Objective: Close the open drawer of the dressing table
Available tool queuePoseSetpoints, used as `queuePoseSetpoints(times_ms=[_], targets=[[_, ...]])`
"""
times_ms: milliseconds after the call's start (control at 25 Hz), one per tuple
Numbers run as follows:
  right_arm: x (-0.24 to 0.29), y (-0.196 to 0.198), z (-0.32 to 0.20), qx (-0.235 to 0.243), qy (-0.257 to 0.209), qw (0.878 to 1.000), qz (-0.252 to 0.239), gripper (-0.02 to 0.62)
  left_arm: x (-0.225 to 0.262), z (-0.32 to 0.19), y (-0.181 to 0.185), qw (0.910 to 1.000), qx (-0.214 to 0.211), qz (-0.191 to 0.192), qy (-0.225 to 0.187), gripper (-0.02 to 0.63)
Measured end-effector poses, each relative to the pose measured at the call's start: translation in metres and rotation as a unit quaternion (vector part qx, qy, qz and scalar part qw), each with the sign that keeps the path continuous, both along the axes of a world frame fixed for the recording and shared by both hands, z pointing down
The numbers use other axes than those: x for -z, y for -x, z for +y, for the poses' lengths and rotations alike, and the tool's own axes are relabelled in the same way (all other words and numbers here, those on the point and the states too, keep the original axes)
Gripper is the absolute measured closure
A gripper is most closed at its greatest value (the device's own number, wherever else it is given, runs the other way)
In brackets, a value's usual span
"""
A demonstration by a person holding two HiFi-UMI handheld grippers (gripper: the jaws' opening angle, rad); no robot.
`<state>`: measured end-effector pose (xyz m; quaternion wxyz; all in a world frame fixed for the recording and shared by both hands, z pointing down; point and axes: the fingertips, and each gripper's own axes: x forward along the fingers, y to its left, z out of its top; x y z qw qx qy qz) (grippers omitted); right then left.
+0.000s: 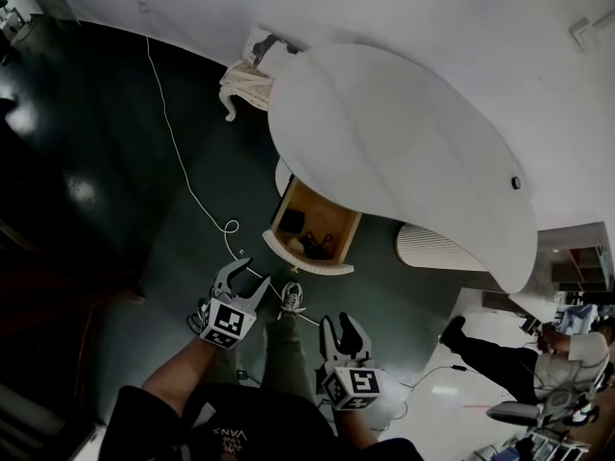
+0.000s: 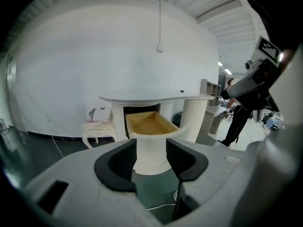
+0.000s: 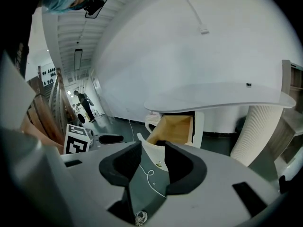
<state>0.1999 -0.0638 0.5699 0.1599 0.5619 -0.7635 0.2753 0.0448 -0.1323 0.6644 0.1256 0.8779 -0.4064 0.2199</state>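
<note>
The left claw [image 2: 150, 157] has its two jaws wide apart and holds nothing. Straight ahead of it, seen through the gap between the jaws, is the open drawer [image 2: 149, 123] of the dressing table [image 2: 151, 96]. The drawer sticks out from under the white table top, and its round white front edge faces the claw. The claw does not touch that edge; in the head view a strip of dark floor [image 1: 173, 277] shows between them. The right claw [image 3: 152, 164] is open too, with nothing in it. It is just beside the left claw, on its right and a bit further back from the drawer. From the right claw the drawer is ahead, and its wooden inside and one side wall show. Some small dark things [image 1: 291, 221] lie in the drawer; I cannot tell what they are. Ahead of the left claw and off to its left stands a small white stool [image 2: 97, 126], next to the table. Ahead and to its right is a fat ribbed table leg [image 2: 191, 119], close to the drawer's side. A thin white cable [image 1: 181, 161] runs over the floor on the left and loops near the left claw. A shoe [image 1: 291, 299] is down between the two claws. To the left of the claws there is a wide stretch of dark floor. A person [image 1: 500, 363] in dark trousers is well apart, off to the right claw's right.
</note>
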Motion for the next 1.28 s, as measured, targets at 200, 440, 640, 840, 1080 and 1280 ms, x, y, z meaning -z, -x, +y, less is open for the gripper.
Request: queuePoseSetpoints(times_ms=[200, 440, 640, 840, 1080, 1280], targets=[[-0.008, -0.006, -0.009, -0.001, 0.005, 1.0, 0.003, 0.434, -0.018, -0.013, -0.009, 0.9999, -0.004, -0.007, 0.009, 0.402], [-0.013, -0.01, -0.014, -0.004, 0.011, 1.0, 0.004, 0.434, -0.035, -0.024, -0.023, 0.9995, -0.014, -0.009, 0.025, 0.4], [-0.013, -0.016, -0.016, -0.004, 0.011, 1.0, 0.003, 0.434, -0.041, -0.038, -0.039, 0.9994, -0.017, -0.01, 0.028, 0.4], [-0.011, -0.026, -0.016, -0.01, 0.006, 1.0, 0.003, 0.434, -0.041, -0.04, -0.044, 0.9996, -0.014, -0.004, 0.026, 0.401], [-0.011, -0.03, -0.02, -0.004, 0.007, 1.0, 0.006, 0.434, -0.042, -0.051, -0.047, 0.9997, -0.005, -0.003, 0.025, 0.4], [-0.012, -0.029, -0.03, 0.015, 0.008, 1.0, 0.01, 0.436, -0.044, -0.068, -0.052, 0.9998, 0.006, -0.001, 0.02, 0.402]])
